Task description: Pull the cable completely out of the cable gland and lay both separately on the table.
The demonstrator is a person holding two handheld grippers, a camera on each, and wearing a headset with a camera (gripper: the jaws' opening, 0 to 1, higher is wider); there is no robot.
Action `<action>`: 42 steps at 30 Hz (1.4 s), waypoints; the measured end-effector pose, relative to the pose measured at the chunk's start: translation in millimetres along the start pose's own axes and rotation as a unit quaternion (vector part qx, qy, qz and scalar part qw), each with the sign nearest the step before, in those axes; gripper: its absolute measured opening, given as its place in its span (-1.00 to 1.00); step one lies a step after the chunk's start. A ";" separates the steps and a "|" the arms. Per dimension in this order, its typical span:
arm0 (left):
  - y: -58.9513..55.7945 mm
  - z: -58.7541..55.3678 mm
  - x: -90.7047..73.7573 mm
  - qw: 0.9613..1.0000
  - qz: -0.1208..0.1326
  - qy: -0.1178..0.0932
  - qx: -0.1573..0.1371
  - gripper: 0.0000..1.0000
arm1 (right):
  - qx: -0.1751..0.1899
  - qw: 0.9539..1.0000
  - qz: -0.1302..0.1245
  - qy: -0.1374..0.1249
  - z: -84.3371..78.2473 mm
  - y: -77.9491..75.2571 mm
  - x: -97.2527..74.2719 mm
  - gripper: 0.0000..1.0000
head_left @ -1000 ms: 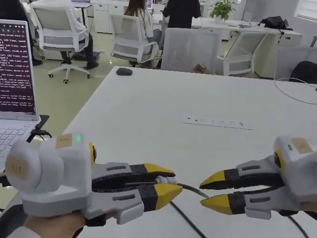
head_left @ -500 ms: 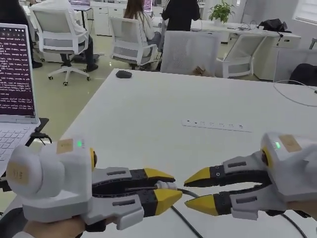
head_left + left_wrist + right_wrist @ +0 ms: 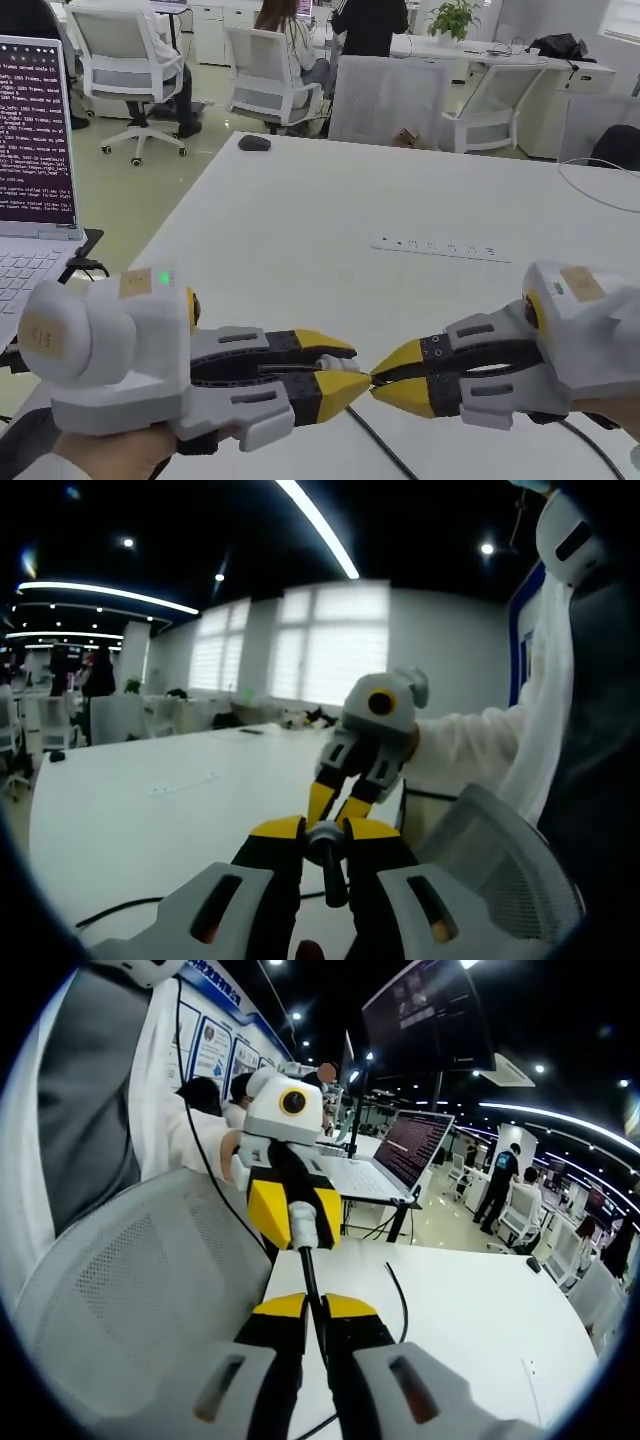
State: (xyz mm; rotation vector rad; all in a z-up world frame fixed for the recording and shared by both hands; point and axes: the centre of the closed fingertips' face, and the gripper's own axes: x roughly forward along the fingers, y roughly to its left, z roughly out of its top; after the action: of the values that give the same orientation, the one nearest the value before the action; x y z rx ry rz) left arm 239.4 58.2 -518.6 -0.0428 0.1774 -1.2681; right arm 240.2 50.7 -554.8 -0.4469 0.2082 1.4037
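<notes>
— Room ahead of the left gripper and right gripper?
— Bare table forward; only a power strip well ahead, a mouse far beyond.
— Between them?
— None: tip to tip, bridged by cable gland and cable.
— Sideways?
— Laptop left of the left gripper; open table right of the right one. Slack cable lying on the table below both.

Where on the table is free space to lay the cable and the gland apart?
The widest bare patch of the table is between the mouse and the white strip. Another lies between that strip and the left gripper and right gripper. The near edge is crowded, where both meet on the cable.
</notes>
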 end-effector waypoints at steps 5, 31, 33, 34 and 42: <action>2.1 1.8 -1.5 1.000 0.006 -0.004 -0.001 -0.67 | 0.003 1.000 -0.004 0.010 -9.1 -2.8 1.5 -0.90; 13.1 6.0 -6.2 0.999 0.028 -0.016 -0.015 -0.67 | 0.061 0.986 -0.077 0.137 -105.3 -44.8 -7.5 -0.88; 14.8 4.4 -6.2 0.999 0.032 -0.014 -0.016 -0.67 | 0.068 0.983 -0.081 0.148 -115.4 -47.0 -3.2 -0.88; 16.2 3.2 -6.2 0.999 0.034 -0.012 -0.018 -0.67 | 0.068 0.982 -0.082 0.154 -120.5 -47.8 -0.5 -0.88; 25.4 -6.5 -6.9 0.998 0.051 0.000 -0.039 -0.67 | 0.101 0.975 -0.084 0.181 -154.5 -48.9 18.5 -0.87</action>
State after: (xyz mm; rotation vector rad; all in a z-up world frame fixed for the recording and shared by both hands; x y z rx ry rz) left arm 260.4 72.8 -527.6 -0.0998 0.2255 -1.1600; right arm 309.7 -2.5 -692.5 -0.5366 0.5906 1.1146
